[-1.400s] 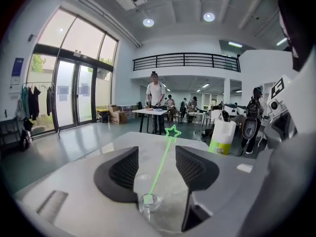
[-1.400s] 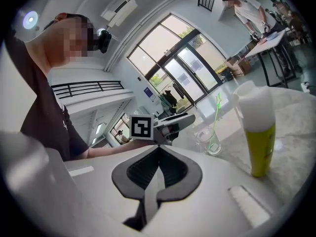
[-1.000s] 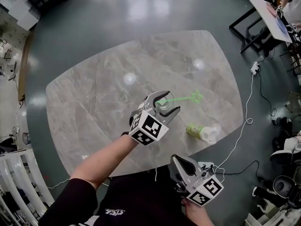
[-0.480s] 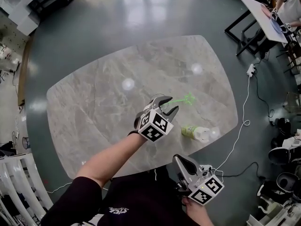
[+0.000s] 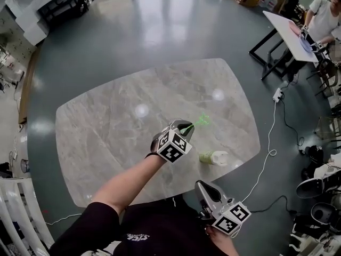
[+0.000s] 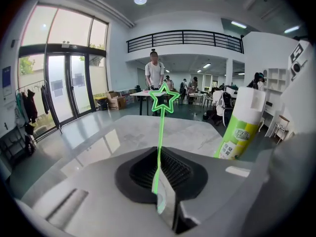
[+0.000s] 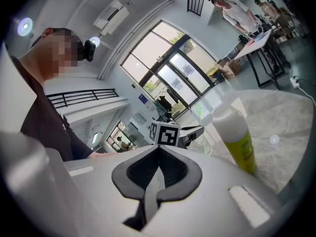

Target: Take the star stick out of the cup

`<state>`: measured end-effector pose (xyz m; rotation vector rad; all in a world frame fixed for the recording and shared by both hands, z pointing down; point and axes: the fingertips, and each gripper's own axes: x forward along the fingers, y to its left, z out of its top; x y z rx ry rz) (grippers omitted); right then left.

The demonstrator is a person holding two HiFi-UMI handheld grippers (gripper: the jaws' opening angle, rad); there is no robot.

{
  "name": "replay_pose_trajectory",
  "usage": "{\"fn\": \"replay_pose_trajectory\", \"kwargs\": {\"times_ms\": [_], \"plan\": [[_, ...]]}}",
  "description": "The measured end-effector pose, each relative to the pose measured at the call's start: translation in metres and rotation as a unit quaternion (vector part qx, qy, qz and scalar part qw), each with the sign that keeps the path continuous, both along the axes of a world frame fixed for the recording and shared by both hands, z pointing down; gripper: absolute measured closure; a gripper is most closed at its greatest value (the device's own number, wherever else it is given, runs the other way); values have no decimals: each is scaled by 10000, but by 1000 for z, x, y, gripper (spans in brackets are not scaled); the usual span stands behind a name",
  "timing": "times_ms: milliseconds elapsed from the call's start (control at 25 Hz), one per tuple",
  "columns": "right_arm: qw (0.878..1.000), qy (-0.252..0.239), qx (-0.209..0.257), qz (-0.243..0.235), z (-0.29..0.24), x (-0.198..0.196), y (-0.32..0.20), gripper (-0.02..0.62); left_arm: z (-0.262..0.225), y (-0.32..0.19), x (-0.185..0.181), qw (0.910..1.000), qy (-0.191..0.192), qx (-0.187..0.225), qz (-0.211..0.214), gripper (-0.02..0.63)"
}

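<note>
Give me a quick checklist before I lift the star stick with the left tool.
1. Star stick between the left tool's jaws: ok, jaws closing on it.
2. Stick's lower end clear of the cup: cannot tell, hidden beneath the tool.
3. Yellow-green bottle apart from the stick: ok, upright beside it.
4. Right tool out of the way: ok, shut, empty, held near the body.

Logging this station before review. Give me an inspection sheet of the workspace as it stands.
Surface: glossy grey marble table.
Job's things: star stick upright between the left jaws; clear cup glimpsed by that gripper.
Clutter: spray bottle standing on the table.
Grippers: left gripper closing on the stick; right gripper shut, empty, off the table edge.
Cables: white cable on the floor.
Surroundings: people at a desk.
</note>
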<state>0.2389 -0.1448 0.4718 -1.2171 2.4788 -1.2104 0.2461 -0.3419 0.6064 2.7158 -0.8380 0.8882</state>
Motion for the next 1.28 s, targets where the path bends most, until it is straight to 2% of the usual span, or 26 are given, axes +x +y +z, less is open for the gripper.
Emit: {"fn": "replay_pose_trajectory", "kwargs": {"times_ms": [320, 520, 720, 960, 1280], "plan": [[9992, 63, 296, -244, -16, -5, -8, 584, -56, 2, -11, 9974, 637, 157, -298, 589], [9978, 58, 404, -529, -23, -21, -11, 584, -110, 4, -30, 9910, 1161, 417, -514, 590], [9953, 56, 453, -855, -26, -36, -9, 584, -155, 8, -50, 9841, 1437, 742, -741, 591], [9931, 59, 497, -1059, -28, -50, -9, 584, -185, 25, -79, 9788, 1560, 1005, -863, 591], [9919, 62, 435, -1195, -25, -52, -6, 583, -185, 38, -118, 9774, 1316, 1140, -1198, 591]]}}
